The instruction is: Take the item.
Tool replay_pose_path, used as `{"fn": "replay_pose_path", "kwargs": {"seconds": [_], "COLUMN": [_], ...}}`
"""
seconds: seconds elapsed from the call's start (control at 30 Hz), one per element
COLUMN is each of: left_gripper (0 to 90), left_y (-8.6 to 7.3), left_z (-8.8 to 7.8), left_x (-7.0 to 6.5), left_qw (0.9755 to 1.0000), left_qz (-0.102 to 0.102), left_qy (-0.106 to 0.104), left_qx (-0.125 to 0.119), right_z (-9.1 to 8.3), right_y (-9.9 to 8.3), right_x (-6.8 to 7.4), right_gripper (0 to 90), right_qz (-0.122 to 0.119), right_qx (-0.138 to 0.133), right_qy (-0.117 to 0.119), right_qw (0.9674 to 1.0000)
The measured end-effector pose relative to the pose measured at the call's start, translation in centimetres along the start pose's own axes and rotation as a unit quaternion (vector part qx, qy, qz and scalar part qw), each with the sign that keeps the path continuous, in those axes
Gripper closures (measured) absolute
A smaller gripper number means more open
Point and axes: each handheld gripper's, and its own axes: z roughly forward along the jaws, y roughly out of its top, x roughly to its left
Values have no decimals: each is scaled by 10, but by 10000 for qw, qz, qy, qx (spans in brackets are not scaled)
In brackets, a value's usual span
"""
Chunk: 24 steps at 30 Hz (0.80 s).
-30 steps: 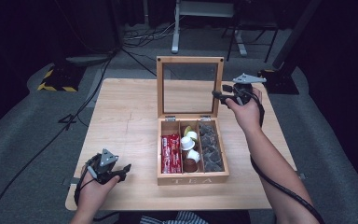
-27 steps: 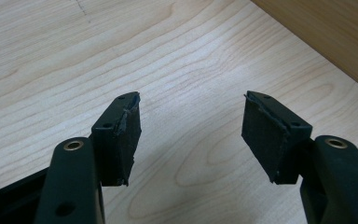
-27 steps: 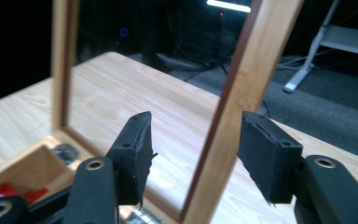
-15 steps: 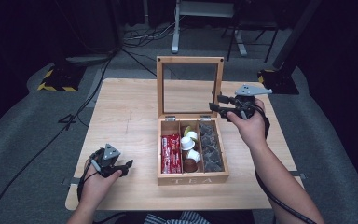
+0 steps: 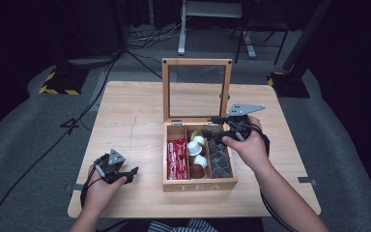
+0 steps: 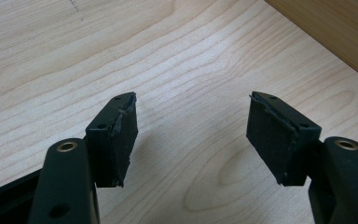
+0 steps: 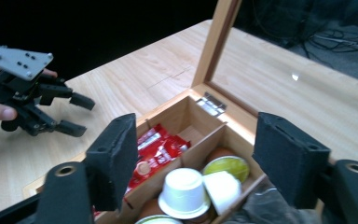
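The right tongs (image 5: 211,126), just opening wide and empty, are hovering directly above the tea box's (image 5: 200,184) capsules (image 5: 194,147), the half-open left tongs (image 5: 129,174) idling near the tabletop's near-left corner.

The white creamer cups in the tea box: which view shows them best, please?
The right gripper view: the white creamer cups lie close up, in the middle compartment. In the high view they are small white dots. The left gripper view looks at the table.
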Motion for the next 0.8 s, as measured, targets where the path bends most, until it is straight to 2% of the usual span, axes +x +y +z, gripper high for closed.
{"fn": "replay_pose_path", "kwargs": {"seconds": [0.13, 0.23, 0.3, 0.4, 0.47, 0.53, 0.63, 0.7, 0.8], "left_gripper": [329, 319, 297, 283, 263, 246, 240, 239, 233], "left_y": [-2, -4, -4, -5, -6, -6, -6, -6, -6], "left_z": [2, 5, 6, 7, 8, 9, 9, 9, 9], "left_x": [2, 1, 2, 3, 3, 3, 3, 4, 3], "left_qw": [10000, 9999, 9999, 10000, 10000, 10000, 10000, 10000, 10000], "left_qz": [4, 33, 86, 61, 63, 53, 55, 56, 59], "left_qy": [17, 45, 29, -2, -10, -22, -28, -32, -23], "left_qx": [50, 103, 87, 39, -13, -58, -68, -72, -38], "right_z": [7, 13, 16, 21, 24, 27, 32, 35, 45], "right_y": [-3, -5, -7, -10, -11, -12, -15, -18, -23], "right_x": [11, 16, 19, 24, 28, 31, 38, 45, 53], "right_gripper": [293, 295, 327, 417, 471, 483, 526, 520, 511], "right_qz": [58, -79, -84, -174, -195, -229, -348, -458, -551], "right_qx": [36, 155, 266, 541, 570, 589, 630, 694, 865], "right_qy": [61, 29, 157, 288, 353, 403, 340, 183, 184], "right_qw": [10000, 9998, 9995, 9980, 9976, 9972, 9968, 9964, 9946]}}
